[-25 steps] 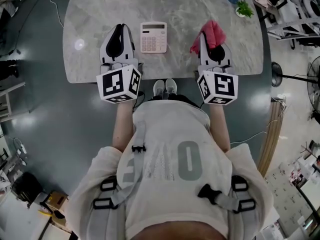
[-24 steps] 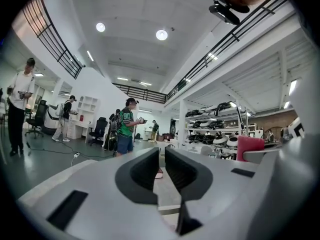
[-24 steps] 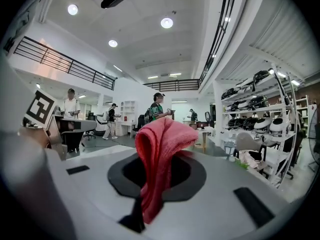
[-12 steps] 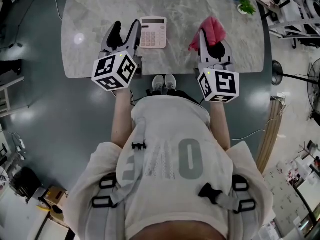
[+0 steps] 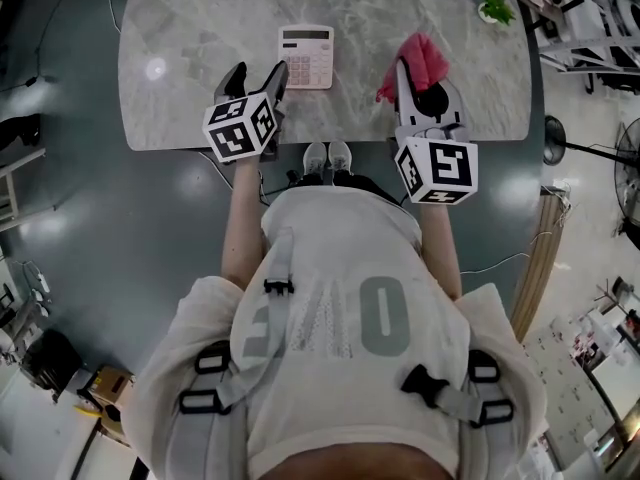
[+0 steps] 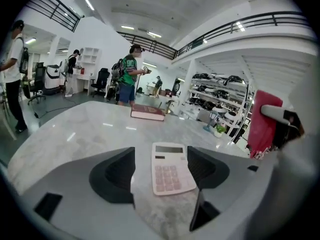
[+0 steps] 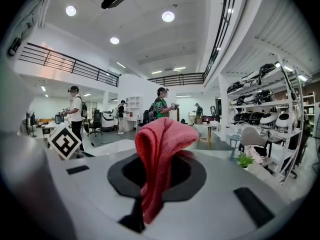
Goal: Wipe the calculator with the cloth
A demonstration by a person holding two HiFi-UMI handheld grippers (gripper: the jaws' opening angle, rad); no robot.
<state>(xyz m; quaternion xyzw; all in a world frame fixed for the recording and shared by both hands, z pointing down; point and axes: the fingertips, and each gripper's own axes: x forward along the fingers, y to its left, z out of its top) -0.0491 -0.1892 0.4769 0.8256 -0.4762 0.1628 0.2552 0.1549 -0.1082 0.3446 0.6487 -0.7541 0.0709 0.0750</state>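
A pale pink calculator (image 5: pixel 306 56) lies flat on the marble table (image 5: pixel 200 38), near its front edge. My left gripper (image 5: pixel 258 74) hovers just before the calculator's near left corner and tilts down at it. Its jaws are opening. In the left gripper view the calculator (image 6: pixel 171 168) shows between the dark pads (image 6: pixel 112 176) without touching either. To the right, my right gripper (image 5: pixel 418 80) is shut on a red cloth (image 5: pixel 420 56). The cloth (image 7: pixel 157 159) stands up out of the shut jaws in a folded bunch.
A dark red book (image 6: pixel 147 112) lies at the table's far edge. A small green plant (image 5: pixel 490 10) stands at the far right corner. The table's front edge (image 5: pixel 330 140) runs just under both grippers. Several people stand beyond the table; shelves line the right.
My left gripper has dropped toward the table, tipped downward and opened its jaws. The right gripper with the cloth has stayed where it was.
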